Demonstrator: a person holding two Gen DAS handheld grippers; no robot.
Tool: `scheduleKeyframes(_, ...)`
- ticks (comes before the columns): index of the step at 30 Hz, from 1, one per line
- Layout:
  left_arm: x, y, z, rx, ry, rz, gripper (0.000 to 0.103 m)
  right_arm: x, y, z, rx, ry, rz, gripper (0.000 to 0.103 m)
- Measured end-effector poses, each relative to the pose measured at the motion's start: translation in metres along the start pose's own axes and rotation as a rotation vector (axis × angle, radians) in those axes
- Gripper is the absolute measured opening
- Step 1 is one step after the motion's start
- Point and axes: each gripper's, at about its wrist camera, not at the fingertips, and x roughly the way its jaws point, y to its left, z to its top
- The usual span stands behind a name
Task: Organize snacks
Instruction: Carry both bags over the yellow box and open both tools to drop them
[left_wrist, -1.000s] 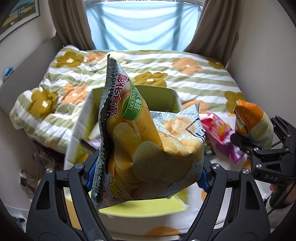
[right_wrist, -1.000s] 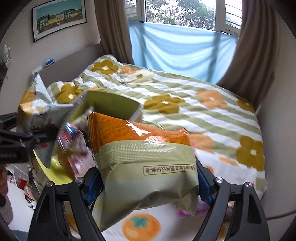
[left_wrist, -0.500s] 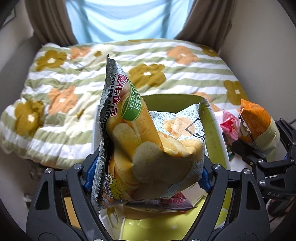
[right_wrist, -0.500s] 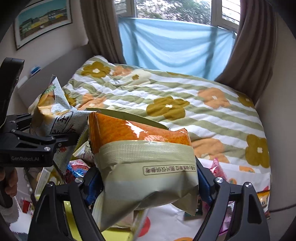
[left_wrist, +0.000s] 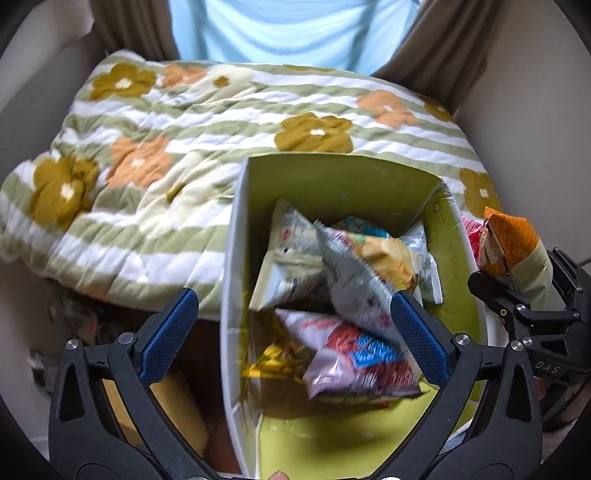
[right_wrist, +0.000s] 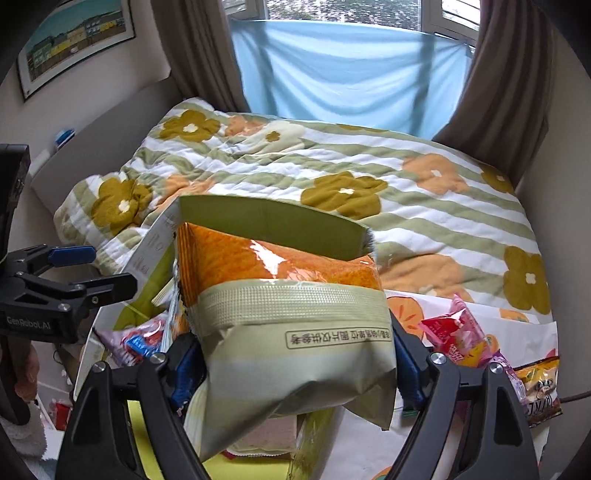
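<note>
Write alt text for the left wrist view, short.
The left claw is opening above a green box of snack packets, a chip bag blurred just past its pads. At right, the right claw grips an orange and beige bag; a floral quilt lies behind.

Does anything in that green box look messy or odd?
Yes: the snack bags lie jumbled at angles in the green box, a chip bag tilted on top. The box's far right corner looks frayed.

one green box (left_wrist: 332, 177), two tongs (left_wrist: 291, 325)
</note>
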Motion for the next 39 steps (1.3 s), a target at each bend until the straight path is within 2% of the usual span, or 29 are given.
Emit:
scheduleKeyframes(7,-0.014,0.005,-0.014,-0.033,-0.035,0.046,0.103,-0.001,0.018,-0.010,-0.057,0.020,0.048,0.082)
scheduleKeyframes(10,-0.020,0.000,-0.018,-0.025,-0.055,0.044,0.103,0.001,0.023,-0.016,-0.050,0.035,0.101,0.087)
scheduleKeyframes(11,-0.021,0.000,-0.019,-0.027,-0.056,0.041,0.103,0.000,0.023,-0.019,-0.037,0.033,0.128,0.092)
scheduleKeyframes(16,-0.020,0.001,-0.028,-0.052,-0.046,0.031,0.103,-0.011,0.023,-0.030,-0.026,-0.023,0.199,0.102)
scheduleKeyframes(27,-0.027,-0.007,-0.039,-0.033,-0.051,0.018,0.103,-0.024,0.025,-0.043,-0.046,-0.025,0.136,0.102)
scheduleKeyframes(39,-0.030,-0.050,-0.030,0.072,-0.072,-0.034,0.103,-0.051,-0.007,-0.055,0.040,-0.055,0.054,0.102)
